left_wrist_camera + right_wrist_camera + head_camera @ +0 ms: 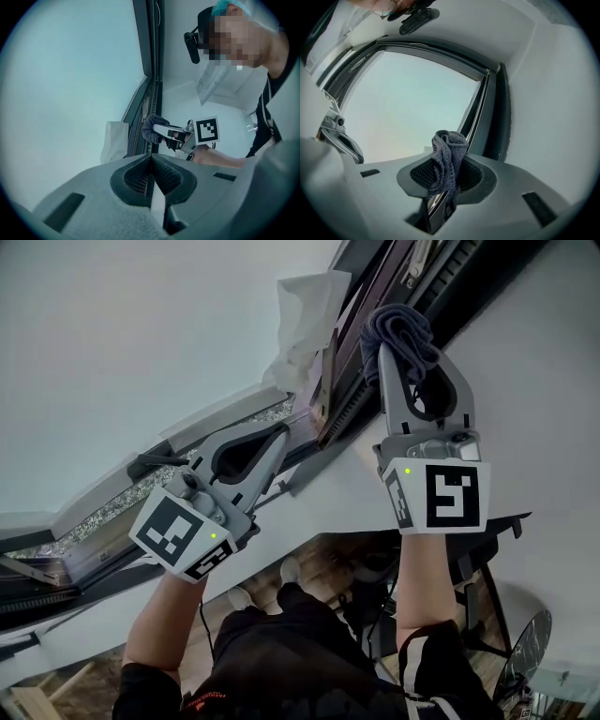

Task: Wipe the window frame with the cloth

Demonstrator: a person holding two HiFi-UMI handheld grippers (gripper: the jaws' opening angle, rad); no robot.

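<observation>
Right gripper (412, 351), upper right, jaws clamped on grey cloth (396, 326) at window frame (370, 282). Left gripper (279, 434), centre-left, jaws together, empty.

Soft daylight through the glass (412, 108) (fisheye views, corners black).

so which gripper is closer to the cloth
Right. The right gripper is shut on the cloth by the window frame; the left gripper, shut, sits apart from it.
</observation>
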